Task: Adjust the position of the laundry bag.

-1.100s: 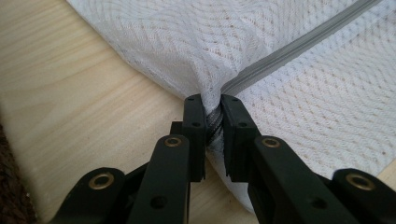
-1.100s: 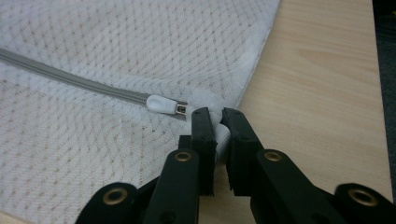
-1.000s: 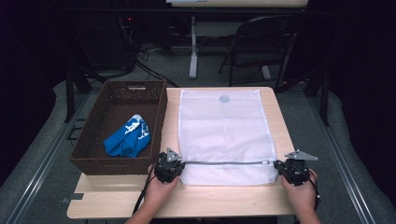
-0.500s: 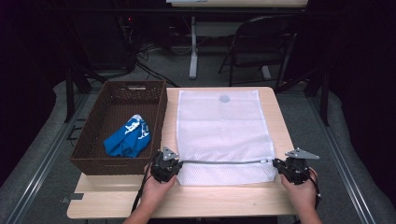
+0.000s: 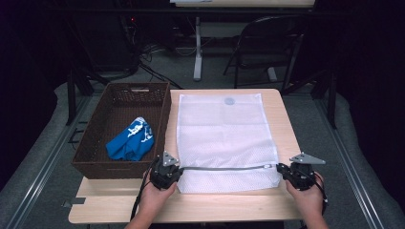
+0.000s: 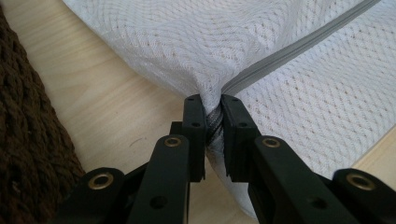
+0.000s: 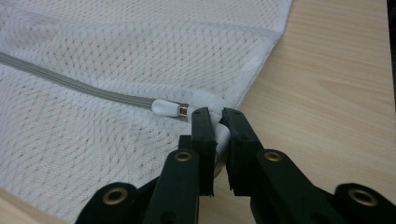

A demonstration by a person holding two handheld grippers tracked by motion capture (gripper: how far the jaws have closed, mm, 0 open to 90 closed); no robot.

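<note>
Two tongs pinch the near edge of a white mesh laundry bag [image 5: 222,138], which lies flat on the light wooden worktop [image 5: 286,119] with its grey zipper [image 5: 222,168] running straight across close to the person's side. The left tongs [image 6: 212,128] are closed tight on the bunched mesh at the zipper's left end. The right tongs [image 7: 217,135] are nearly closed on the bag's right corner, just beside the white zipper pull [image 7: 168,108]. Each gripper sits in a hand at the worktop's near edge. Left of the bag, touching its side, stands a dark brown woven basket [image 5: 95,143] holding a crumpled blue cloth [image 5: 129,143].
</note>
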